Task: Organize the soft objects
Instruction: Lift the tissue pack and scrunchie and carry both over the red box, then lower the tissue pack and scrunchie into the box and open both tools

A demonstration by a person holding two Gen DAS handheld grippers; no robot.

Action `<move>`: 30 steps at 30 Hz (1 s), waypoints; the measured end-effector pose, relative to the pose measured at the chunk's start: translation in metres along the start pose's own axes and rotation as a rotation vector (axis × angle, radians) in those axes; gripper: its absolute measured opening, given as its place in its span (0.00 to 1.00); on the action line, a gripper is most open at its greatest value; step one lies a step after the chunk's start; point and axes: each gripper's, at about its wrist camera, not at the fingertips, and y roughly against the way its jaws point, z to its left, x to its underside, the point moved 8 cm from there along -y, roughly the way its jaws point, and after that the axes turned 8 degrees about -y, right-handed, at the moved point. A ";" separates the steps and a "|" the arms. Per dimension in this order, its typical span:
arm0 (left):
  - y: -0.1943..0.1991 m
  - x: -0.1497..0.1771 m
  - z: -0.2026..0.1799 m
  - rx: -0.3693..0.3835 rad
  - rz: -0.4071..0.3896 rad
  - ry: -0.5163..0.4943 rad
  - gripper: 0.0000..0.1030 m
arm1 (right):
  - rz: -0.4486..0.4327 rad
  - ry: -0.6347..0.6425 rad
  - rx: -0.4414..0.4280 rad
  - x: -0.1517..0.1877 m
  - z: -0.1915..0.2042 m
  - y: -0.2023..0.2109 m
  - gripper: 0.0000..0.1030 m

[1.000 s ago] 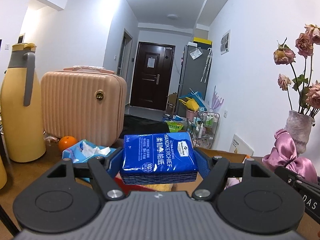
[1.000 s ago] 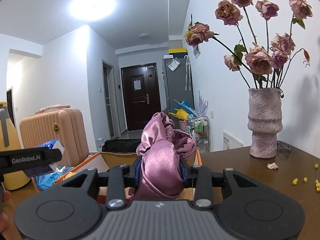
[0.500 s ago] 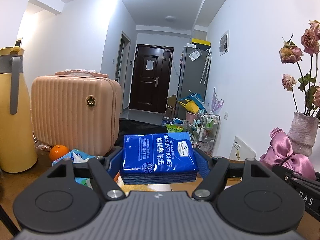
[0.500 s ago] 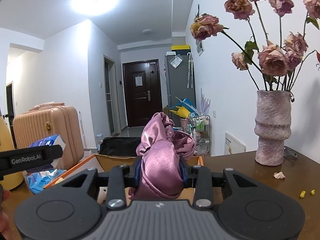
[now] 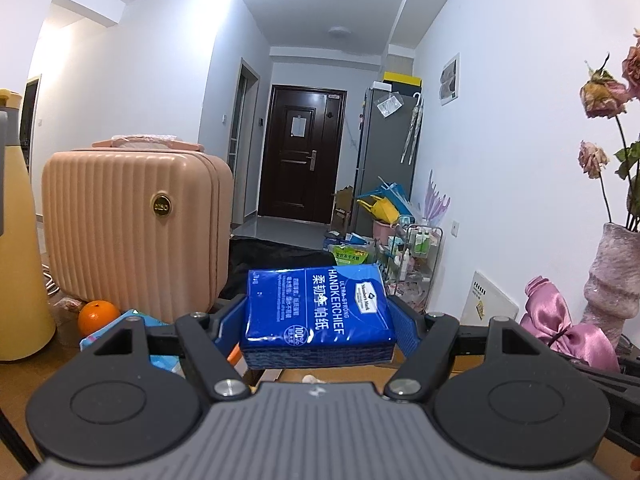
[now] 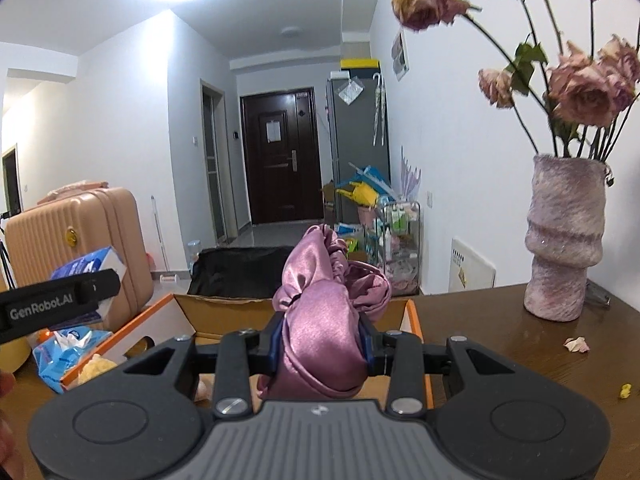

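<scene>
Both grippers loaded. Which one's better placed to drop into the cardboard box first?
Right, probably. The right gripper, shut on the pink scrunchie, has the open box directly ahead and below. The left gripper holds the tissue pack; its view shows only a sliver of box.

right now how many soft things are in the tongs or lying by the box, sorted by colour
blue: 2, the handkerchief pack in the left tongs and the opened tissue packet beside the cardboard box
pink: 1, the satin scrunchie in the right tongs
total: 3
</scene>
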 end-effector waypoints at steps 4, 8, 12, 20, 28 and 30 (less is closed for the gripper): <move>-0.011 0.001 0.000 -0.003 0.011 -0.006 0.72 | 0.035 0.002 0.009 0.002 0.002 -0.014 0.34; -0.021 0.002 -0.002 -0.001 0.021 -0.014 0.72 | 0.076 0.003 0.011 0.007 0.005 -0.027 0.34; -0.031 0.004 -0.005 -0.003 0.025 -0.036 0.72 | 0.093 0.016 0.017 0.012 0.008 -0.036 0.34; -0.046 0.019 -0.010 0.005 0.067 -0.065 0.72 | 0.137 0.017 -0.010 0.025 0.013 -0.048 0.34; -0.049 0.034 -0.017 0.003 0.088 -0.100 0.72 | 0.203 -0.025 -0.027 0.040 0.009 -0.054 0.34; -0.049 0.035 -0.018 0.005 0.091 -0.098 0.72 | 0.212 -0.036 -0.025 0.043 0.007 -0.055 0.34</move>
